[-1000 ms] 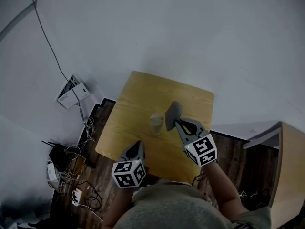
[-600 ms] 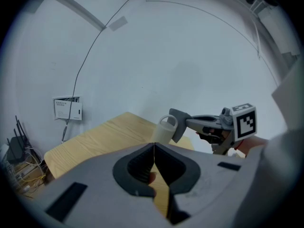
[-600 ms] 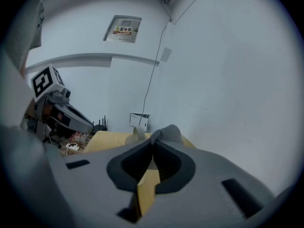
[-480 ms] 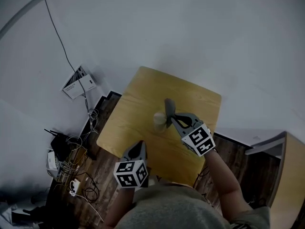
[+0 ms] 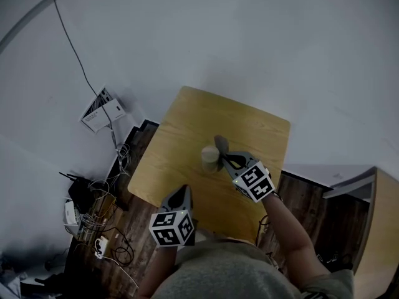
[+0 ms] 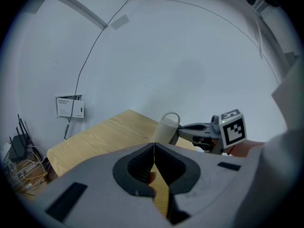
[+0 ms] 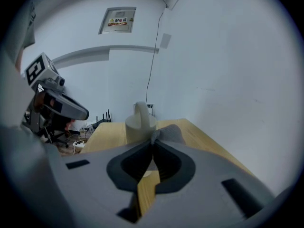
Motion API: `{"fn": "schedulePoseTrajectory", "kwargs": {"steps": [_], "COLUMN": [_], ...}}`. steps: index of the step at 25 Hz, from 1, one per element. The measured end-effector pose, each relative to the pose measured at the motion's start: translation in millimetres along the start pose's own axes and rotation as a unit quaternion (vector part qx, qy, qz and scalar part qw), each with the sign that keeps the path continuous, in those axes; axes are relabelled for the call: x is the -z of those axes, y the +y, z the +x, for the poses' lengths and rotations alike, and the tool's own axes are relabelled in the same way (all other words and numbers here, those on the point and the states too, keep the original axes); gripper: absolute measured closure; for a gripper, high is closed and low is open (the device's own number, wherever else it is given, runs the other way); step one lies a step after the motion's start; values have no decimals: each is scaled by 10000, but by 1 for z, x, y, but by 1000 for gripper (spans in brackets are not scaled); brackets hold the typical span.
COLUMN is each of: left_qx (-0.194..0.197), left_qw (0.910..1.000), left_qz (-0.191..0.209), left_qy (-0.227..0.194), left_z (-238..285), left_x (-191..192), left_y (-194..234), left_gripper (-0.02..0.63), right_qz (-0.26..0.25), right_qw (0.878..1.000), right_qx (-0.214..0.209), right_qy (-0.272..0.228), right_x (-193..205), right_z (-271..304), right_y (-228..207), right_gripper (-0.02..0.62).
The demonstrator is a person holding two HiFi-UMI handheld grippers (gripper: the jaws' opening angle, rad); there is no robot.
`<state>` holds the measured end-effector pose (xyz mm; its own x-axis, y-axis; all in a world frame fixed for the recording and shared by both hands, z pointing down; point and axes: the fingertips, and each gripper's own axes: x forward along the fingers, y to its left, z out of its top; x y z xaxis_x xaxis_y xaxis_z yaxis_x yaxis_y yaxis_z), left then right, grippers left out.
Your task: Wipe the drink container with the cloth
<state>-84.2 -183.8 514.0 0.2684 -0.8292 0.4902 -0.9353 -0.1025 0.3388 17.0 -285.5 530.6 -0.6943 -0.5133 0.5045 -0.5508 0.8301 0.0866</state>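
Note:
A pale drink container (image 5: 209,159) with a loop handle on its lid stands upright near the middle of the wooden table (image 5: 181,129). My right gripper (image 5: 225,159) is shut on a grey cloth (image 5: 220,146), which rests against the container's right side. In the right gripper view the cloth (image 7: 169,133) bunches out of the tips right beside the container (image 7: 139,124). My left gripper (image 5: 181,194) is shut and empty, at the table's near edge, apart from the container (image 6: 166,128). In the left gripper view my left gripper (image 6: 154,145) points toward the container.
The table is small, with dark wood floor (image 5: 128,226) around it. A tangle of cables and a power strip (image 5: 93,229) lie on the floor at the left. A white box (image 5: 103,109) sits against the wall. A pale cabinet (image 5: 381,229) stands at the right.
My right gripper with the cloth has drawn in to the left and downward, bringing the cloth against the container's side. The left gripper has stayed in place.

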Motion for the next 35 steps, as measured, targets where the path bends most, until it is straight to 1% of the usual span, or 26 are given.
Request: {"fn": "schedulePoseTrajectory", "kwargs": {"steps": [4, 9, 20, 26, 29, 32, 35], "left_qx": [96, 202, 292, 264, 282, 289, 304], "left_qw": [9999, 9997, 9994, 9995, 9994, 9994, 9993], "left_qz": [42, 100, 154, 159, 176, 182, 198], "left_qy": [70, 96, 86, 45, 51, 42, 34], "left_z": [6, 13, 16, 14, 11, 10, 9], "left_x": [-2, -7, -11, -14, -13, -13, -13], "left_y": [2, -2, -1, 6, 6, 6, 5], "left_gripper": [604, 604, 604, 604, 603, 604, 603], "right_qz": [113, 383, 565, 593, 745, 777, 841], "right_qw": [9997, 9985, 9955, 9942, 9933, 9919, 9897], "right_qx": [96, 166, 429, 466, 554, 845, 1092], "right_qy": [209, 345, 630, 761, 691, 540, 378], "right_x": [20, 36, 67, 79, 80, 81, 72], "right_z": [11, 19, 36, 38, 32, 21, 3], "right_y": [2, 4, 3, 7, 8, 0, -4], "right_gripper": [588, 588, 588, 588, 588, 588, 588]}}
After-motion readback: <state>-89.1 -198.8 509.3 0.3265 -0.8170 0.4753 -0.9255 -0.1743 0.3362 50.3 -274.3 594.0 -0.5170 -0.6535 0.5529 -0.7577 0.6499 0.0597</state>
